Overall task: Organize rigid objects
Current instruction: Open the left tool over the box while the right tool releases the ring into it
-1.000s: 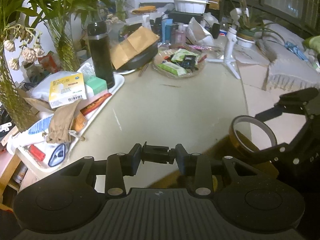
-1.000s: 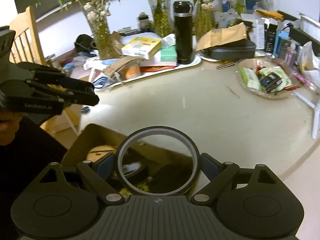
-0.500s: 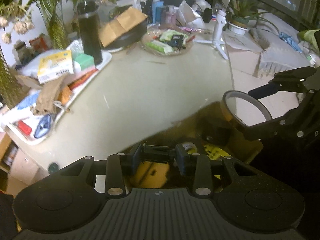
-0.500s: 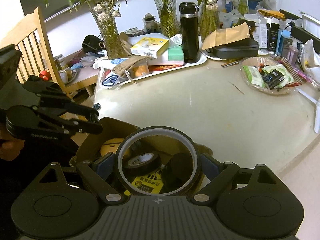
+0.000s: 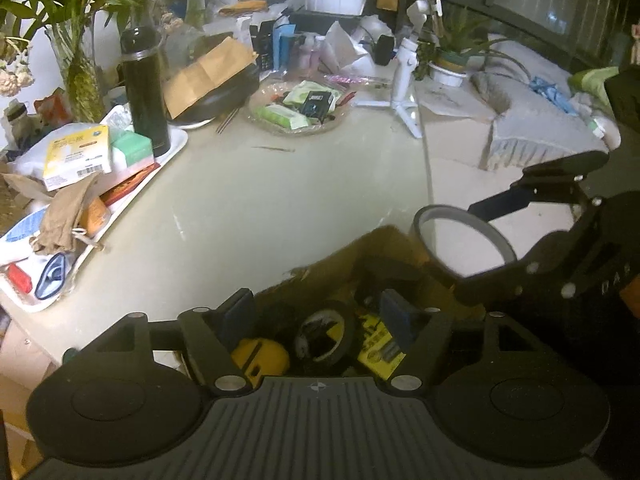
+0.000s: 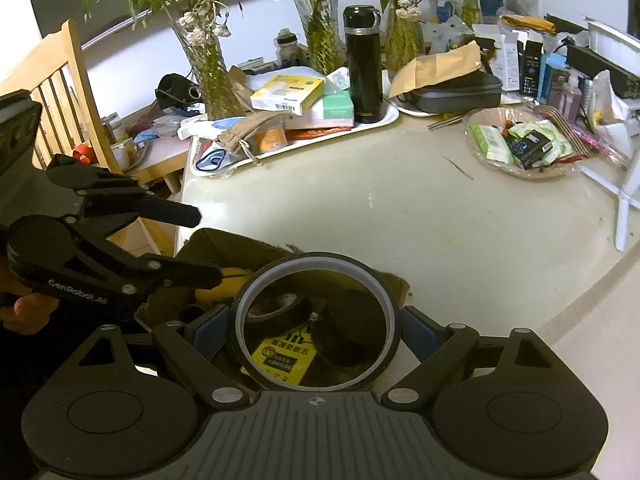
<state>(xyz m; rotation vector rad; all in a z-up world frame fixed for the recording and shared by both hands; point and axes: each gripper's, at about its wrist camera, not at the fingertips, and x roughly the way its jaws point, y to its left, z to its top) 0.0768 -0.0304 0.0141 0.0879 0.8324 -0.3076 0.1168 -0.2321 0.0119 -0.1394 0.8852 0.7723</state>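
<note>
An open cardboard box (image 5: pixel 360 248) (image 6: pixel 224 244) sits at the table's near edge. Inside lie a black tape roll (image 5: pixel 324 336) (image 6: pixel 276 312), a yellow tape measure (image 5: pixel 260 356) and a yellow card (image 6: pixel 284 356). My left gripper (image 5: pixel 316 308) (image 6: pixel 204 244) hangs over the box with its jaws opening and nothing between them. Above the box's right side, my right gripper (image 6: pixel 316 320) (image 5: pixel 464 244) is shut on a large thin tape ring (image 6: pixel 316 258) (image 5: pixel 424 216), held upright.
A white tray (image 5: pixel 176 148) with boxes and a black flask (image 5: pixel 144 92) stands at the left. Farther back are a glass dish (image 5: pixel 296 128) of packets, a white tripod (image 5: pixel 404 92) and plant vases. A wooden chair (image 6: pixel 52 80) stands left of the table.
Both grippers drew back from the table top to over the box. The left jaws, earlier shut on a small black piece, have spread and the piece is gone from between them.
</note>
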